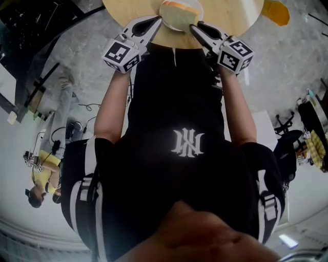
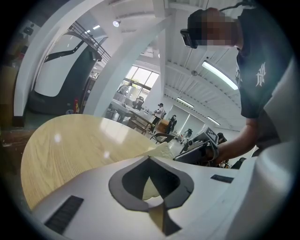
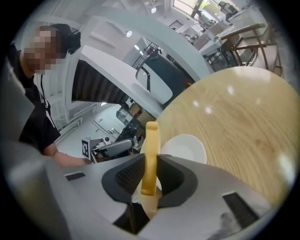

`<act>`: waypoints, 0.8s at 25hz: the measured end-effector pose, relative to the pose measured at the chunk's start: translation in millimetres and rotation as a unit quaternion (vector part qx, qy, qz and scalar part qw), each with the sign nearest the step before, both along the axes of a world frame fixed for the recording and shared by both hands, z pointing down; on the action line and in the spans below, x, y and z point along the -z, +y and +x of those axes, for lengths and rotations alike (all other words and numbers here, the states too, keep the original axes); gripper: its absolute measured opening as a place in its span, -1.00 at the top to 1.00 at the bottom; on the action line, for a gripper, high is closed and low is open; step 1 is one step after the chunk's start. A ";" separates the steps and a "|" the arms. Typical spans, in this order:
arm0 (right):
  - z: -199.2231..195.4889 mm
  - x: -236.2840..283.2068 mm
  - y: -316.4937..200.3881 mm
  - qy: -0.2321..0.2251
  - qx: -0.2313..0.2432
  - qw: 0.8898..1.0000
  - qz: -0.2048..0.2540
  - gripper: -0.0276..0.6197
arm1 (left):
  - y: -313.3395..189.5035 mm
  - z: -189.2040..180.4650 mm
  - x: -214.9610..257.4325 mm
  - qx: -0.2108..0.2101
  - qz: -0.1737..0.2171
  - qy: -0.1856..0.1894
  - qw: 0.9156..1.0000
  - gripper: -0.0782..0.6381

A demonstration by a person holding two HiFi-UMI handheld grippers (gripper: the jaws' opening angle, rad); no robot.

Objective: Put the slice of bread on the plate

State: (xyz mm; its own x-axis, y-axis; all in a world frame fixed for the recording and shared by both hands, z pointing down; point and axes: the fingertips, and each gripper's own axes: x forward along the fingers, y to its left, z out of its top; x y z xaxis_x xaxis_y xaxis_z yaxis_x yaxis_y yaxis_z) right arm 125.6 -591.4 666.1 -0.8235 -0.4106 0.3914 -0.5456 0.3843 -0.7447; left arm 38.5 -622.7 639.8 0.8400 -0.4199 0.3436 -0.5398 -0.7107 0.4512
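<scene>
Wooden table point(image 1: 241, 15): right tongs point(image 3: 149, 161) clamp bread slice point(image 3: 151, 138); left tongs point(image 2: 150, 160) pinch its edge.

Bread slice point(image 3: 151, 140) upright between right tongs point(image 3: 151, 176), white plate point(image 3: 187, 147) just behind.

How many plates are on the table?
1. The plate sits near the edge of the table, just behind the bread. Part of the table is out of view, so another could be hidden.
</scene>
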 end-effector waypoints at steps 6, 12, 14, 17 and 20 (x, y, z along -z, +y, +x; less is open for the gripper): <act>8.6 -14.3 -1.9 0.011 -0.004 1.000 -0.018 0.66 | 9.1 6.2 -6.8 -0.010 -0.010 0.001 1.000 0.76; 13.6 -31.7 -3.4 0.084 0.011 0.996 -0.008 0.60 | 12.7 5.1 -5.6 -0.011 -0.012 0.005 1.000 0.76; 15.8 -38.7 -5.5 0.105 0.011 0.994 -0.009 0.58 | 13.2 4.0 -6.9 -0.013 -0.011 0.003 1.000 0.76; 18.4 -47.9 -8.6 0.125 0.009 0.992 -0.013 0.53 | 15.8 2.3 -10.2 -0.017 -0.014 -0.002 1.000 0.76; 20.0 -53.3 -10.9 0.142 0.008 0.990 -0.010 0.52 | 17.2 -0.7 -11.9 -0.016 -0.017 -0.004 1.000 0.76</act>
